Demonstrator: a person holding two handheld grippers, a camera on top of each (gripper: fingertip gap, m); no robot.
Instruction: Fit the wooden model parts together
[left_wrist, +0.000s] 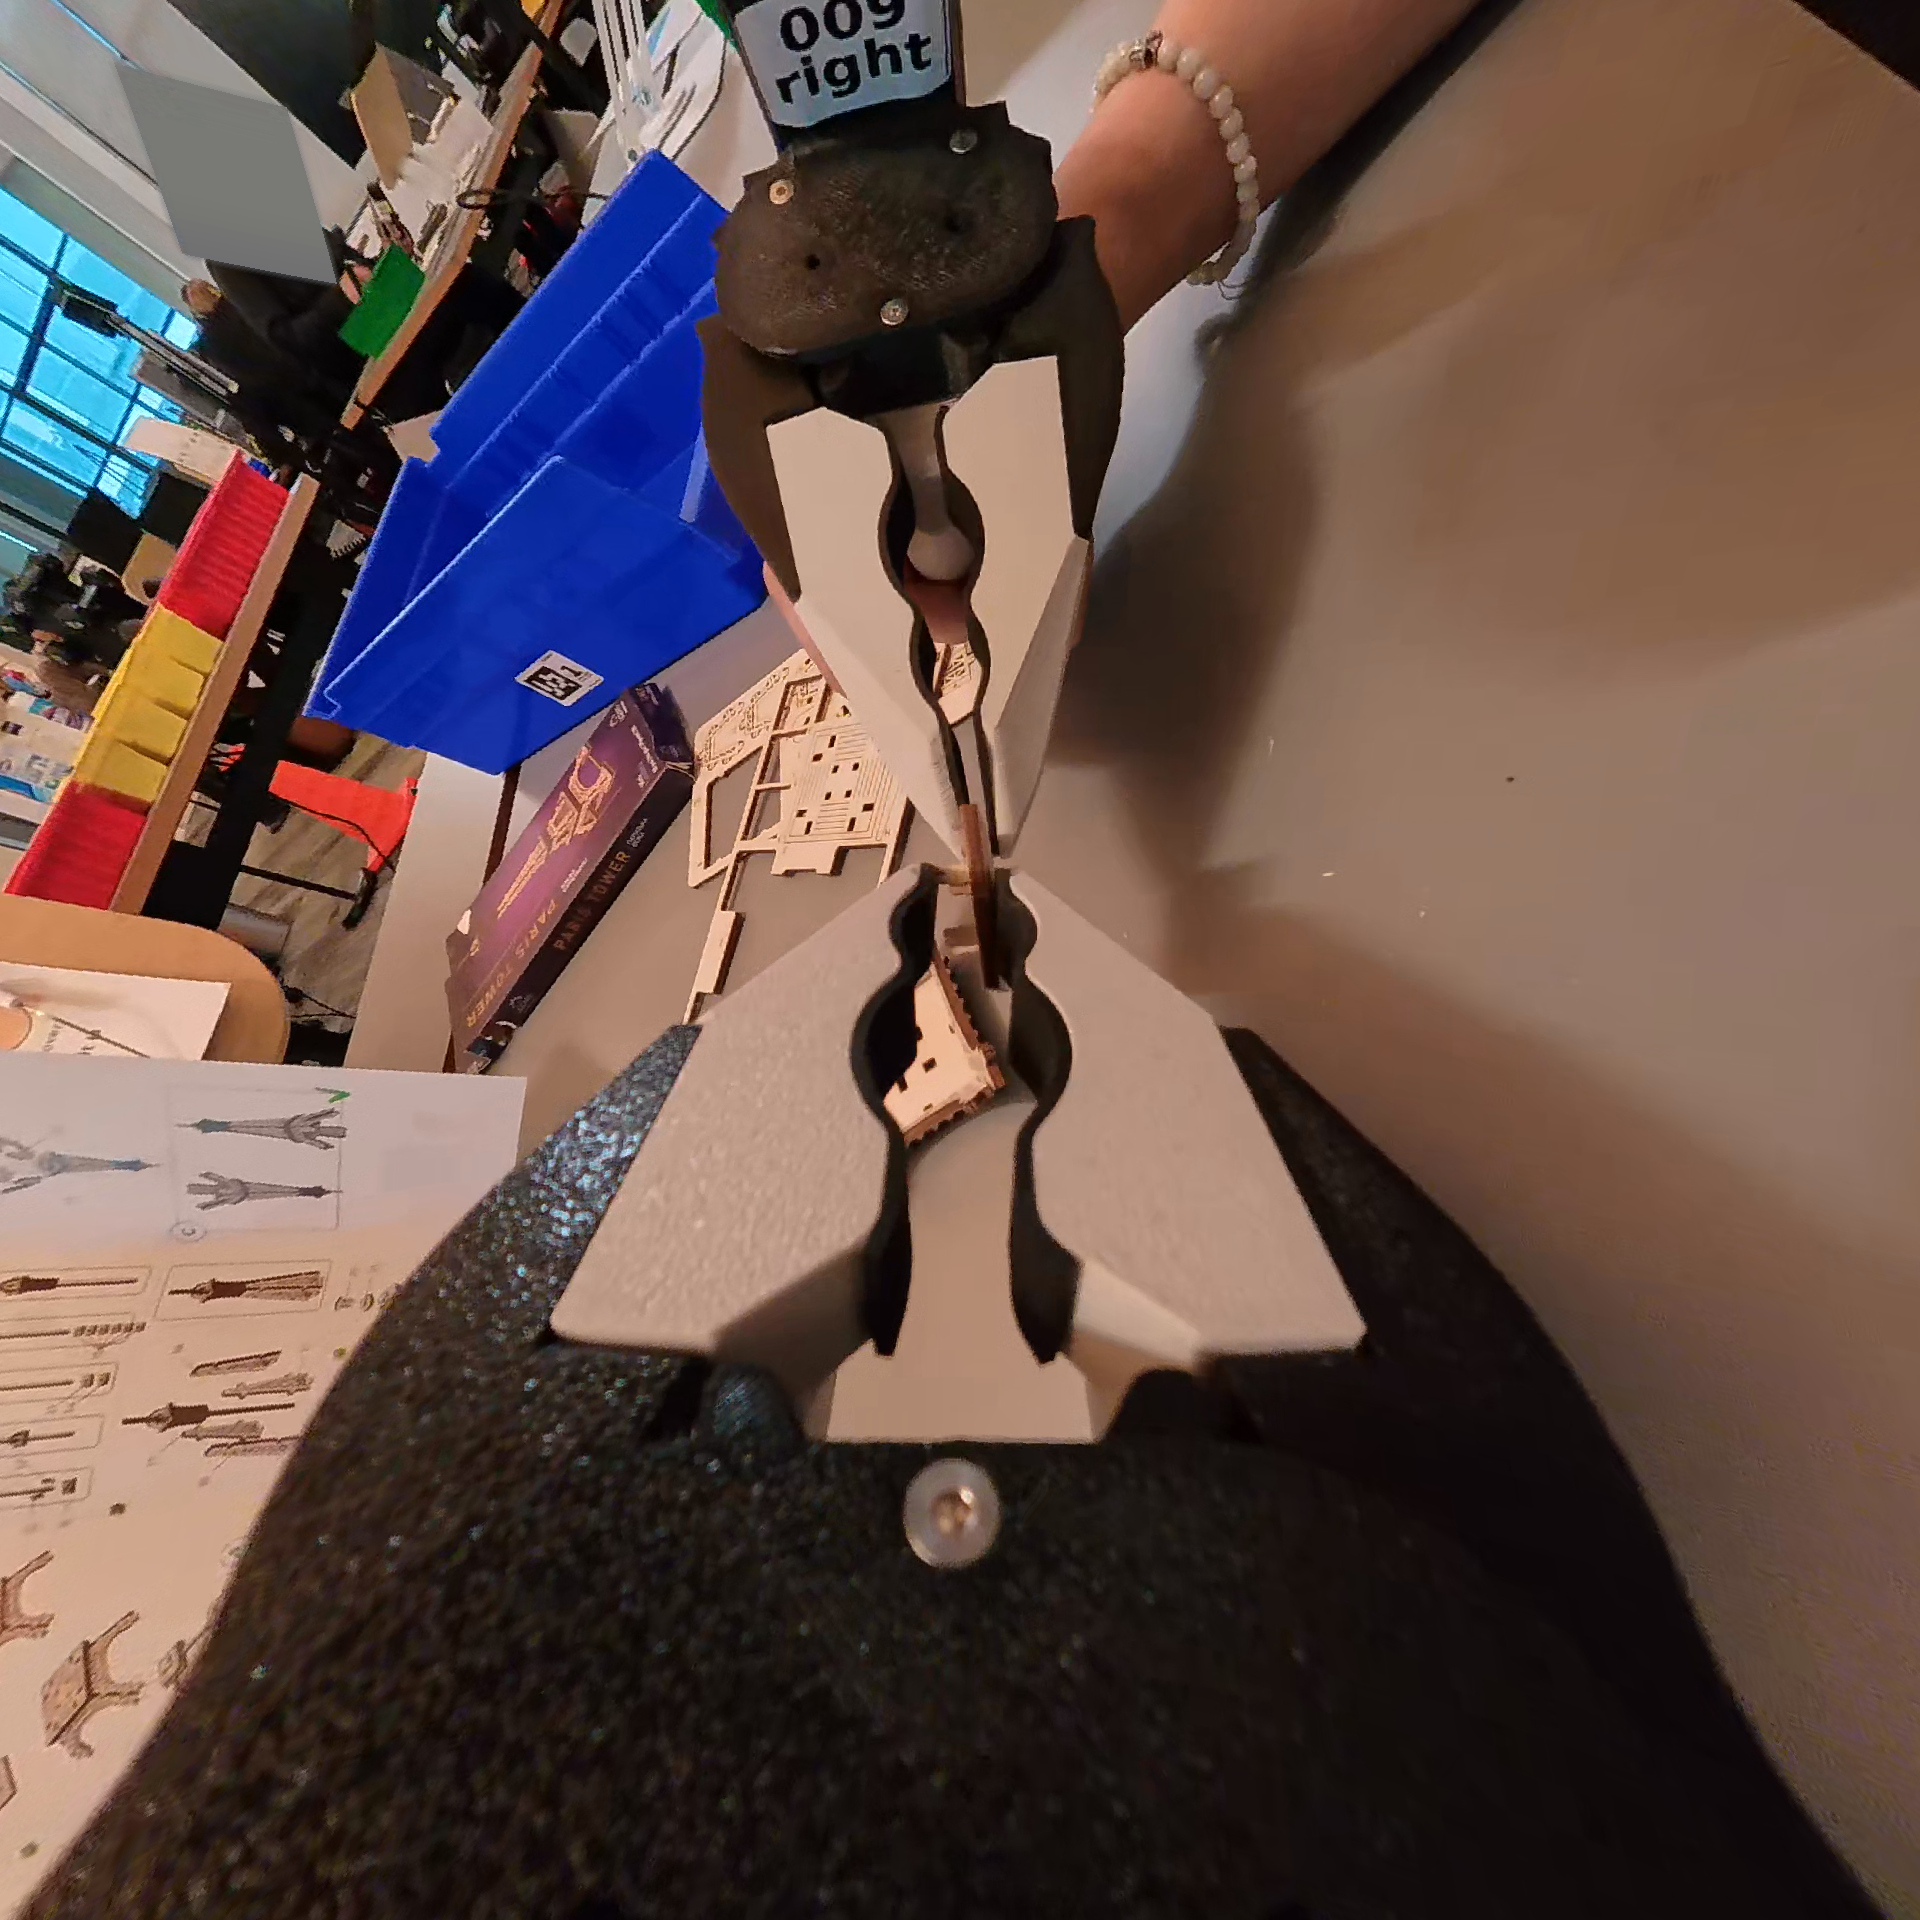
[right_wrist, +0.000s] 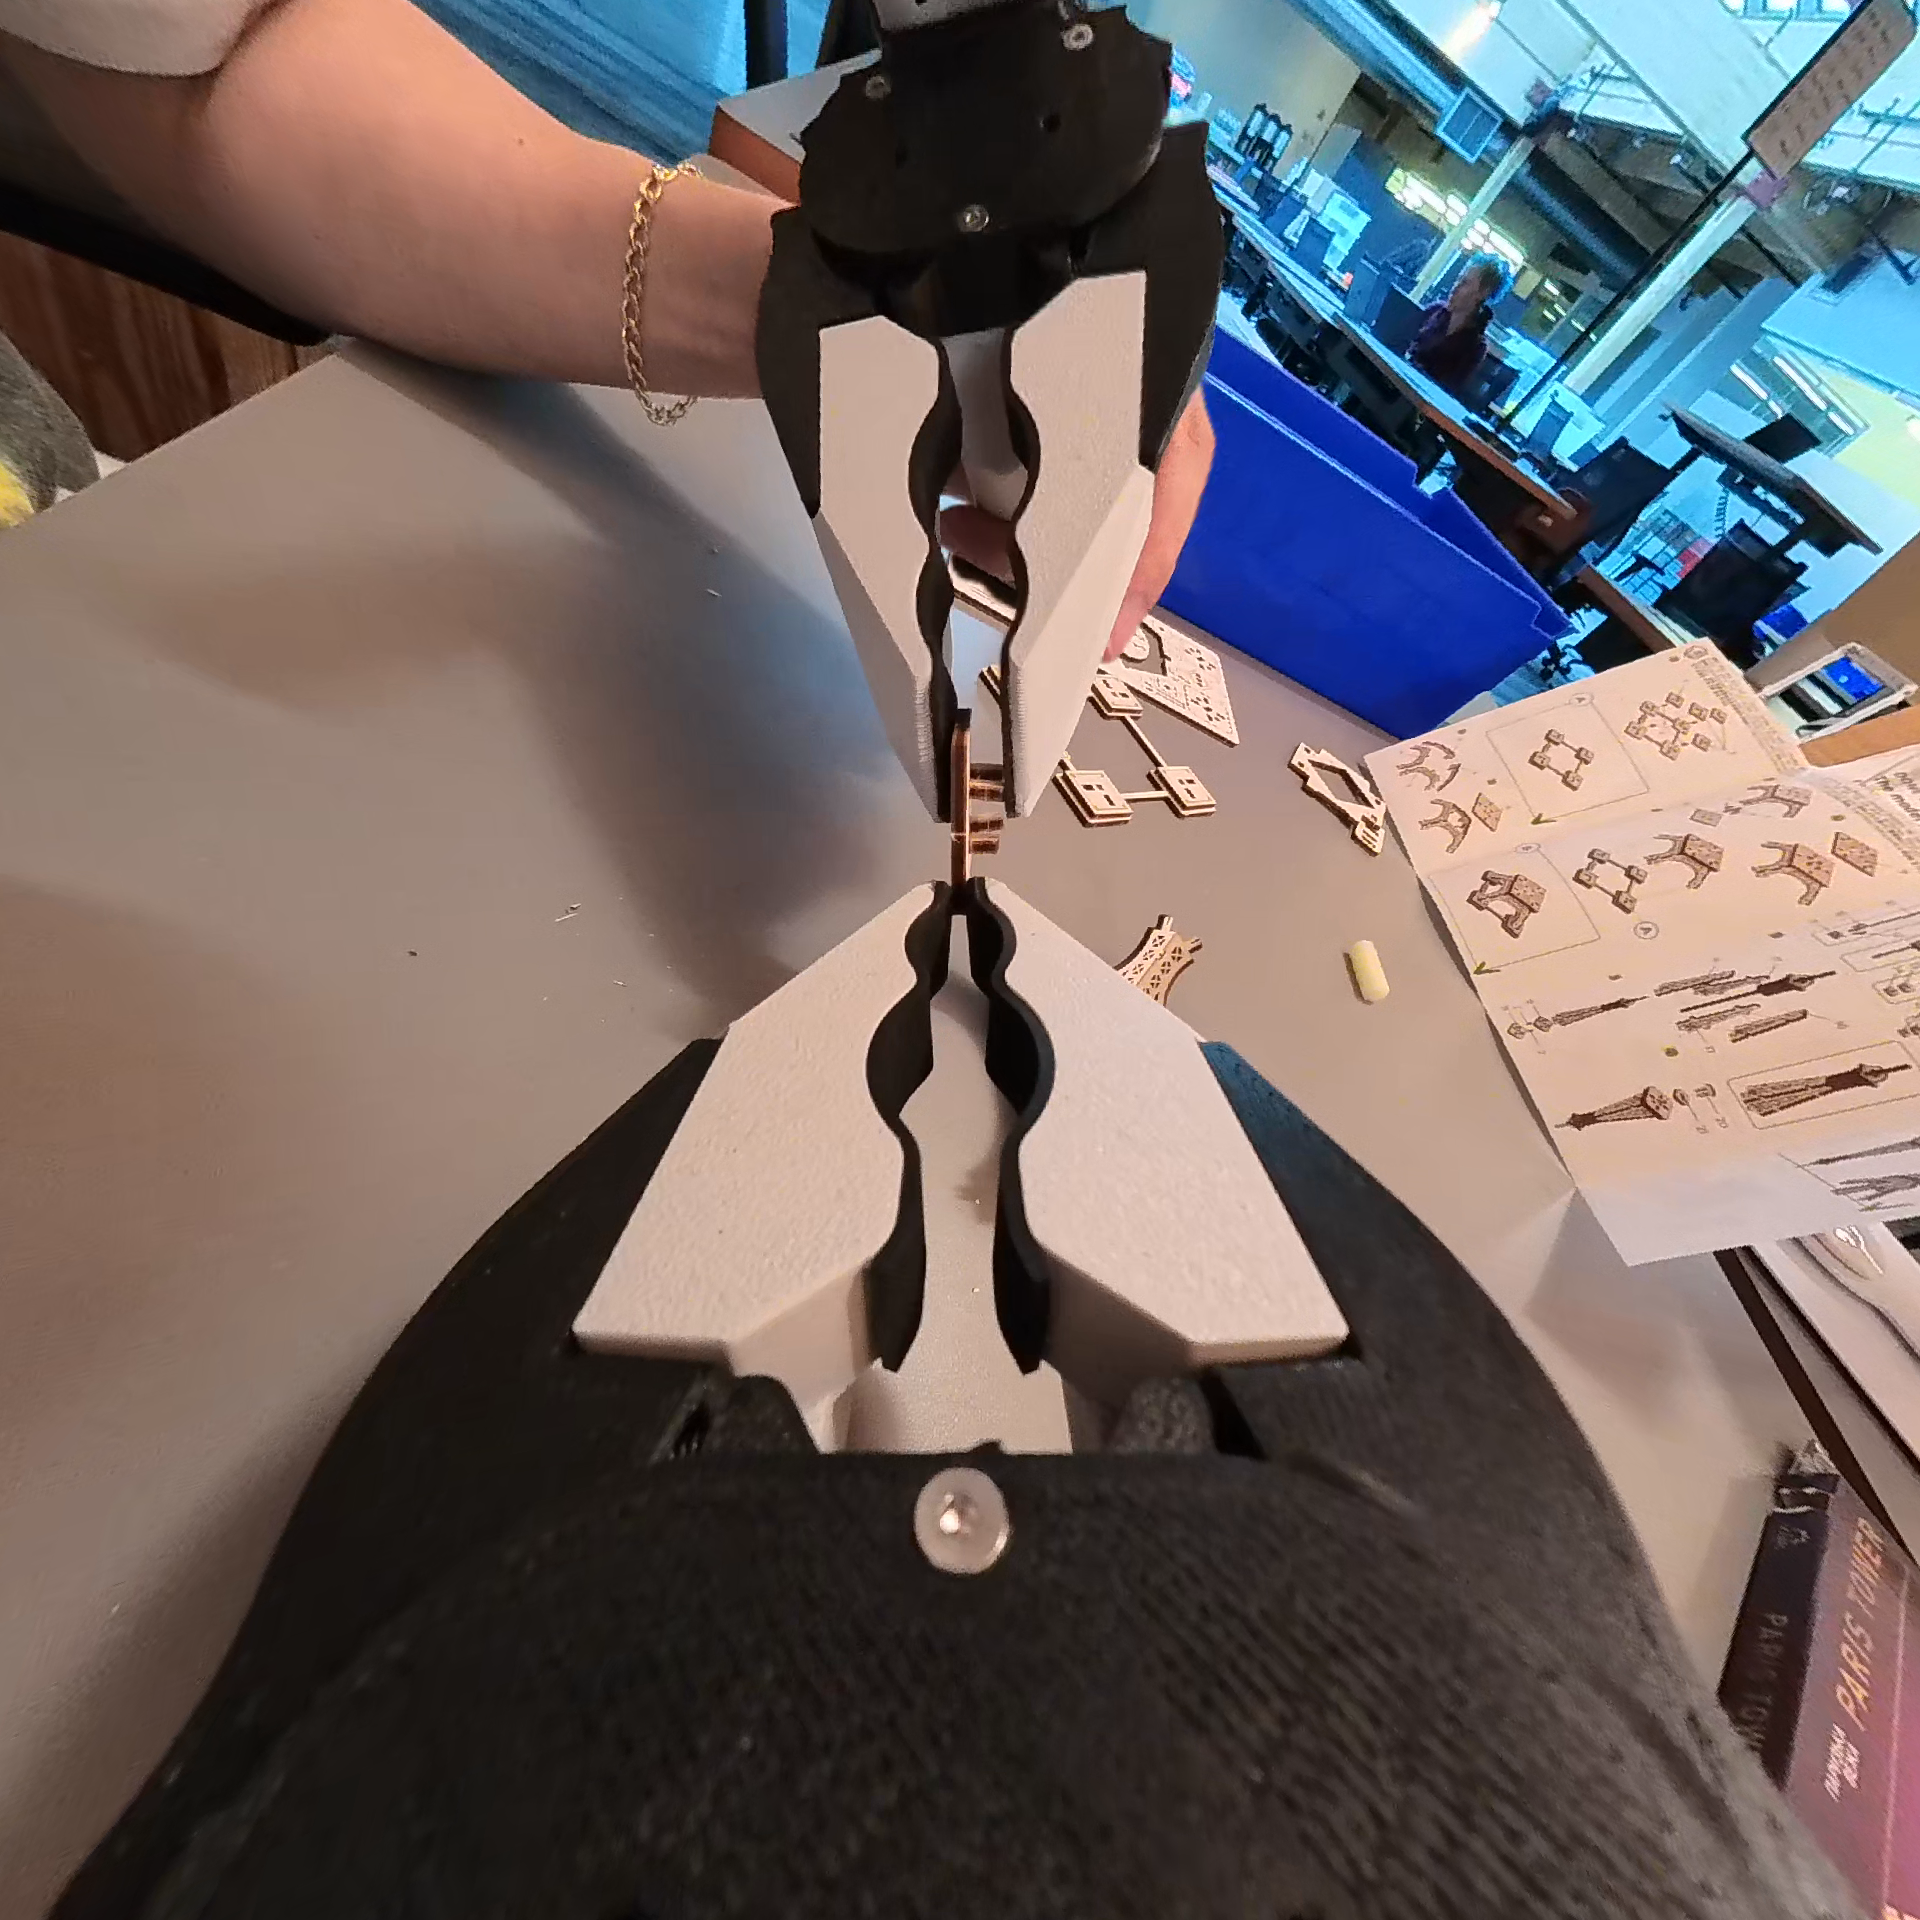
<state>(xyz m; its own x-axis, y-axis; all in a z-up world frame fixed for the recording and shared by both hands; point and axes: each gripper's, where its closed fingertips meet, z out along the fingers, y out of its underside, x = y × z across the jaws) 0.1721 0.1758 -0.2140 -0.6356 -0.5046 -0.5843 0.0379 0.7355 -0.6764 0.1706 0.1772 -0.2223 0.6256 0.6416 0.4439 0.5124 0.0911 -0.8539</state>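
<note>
In the left wrist view my left gripper (left_wrist: 964, 883) is shut on a small pale wooden model part (left_wrist: 940, 1070) that shows in the gap between its fingers. My right gripper (left_wrist: 971, 821) comes in from above, tip to tip with it, shut on a thin wooden strip (left_wrist: 975, 836) seen edge-on. In the right wrist view my right gripper (right_wrist: 961, 888) pinches that thin strip (right_wrist: 962, 857). The strip reaches up to the left gripper (right_wrist: 971, 800), which holds the part with comb-like tabs (right_wrist: 987, 795). The two parts touch just above the grey table (right_wrist: 416, 831).
Blue bins (left_wrist: 561, 540) stand at the table's far side. A purple box (left_wrist: 566, 883) and a cut wooden sheet (left_wrist: 800, 790) lie near them. Instruction sheets (right_wrist: 1683, 935), loose wooden parts (right_wrist: 1132, 800), a small tower piece (right_wrist: 1158, 956) and a pale peg (right_wrist: 1369, 971) lie nearby. Only a small space, under 4 cm, lies between the two pairs of fingers.
</note>
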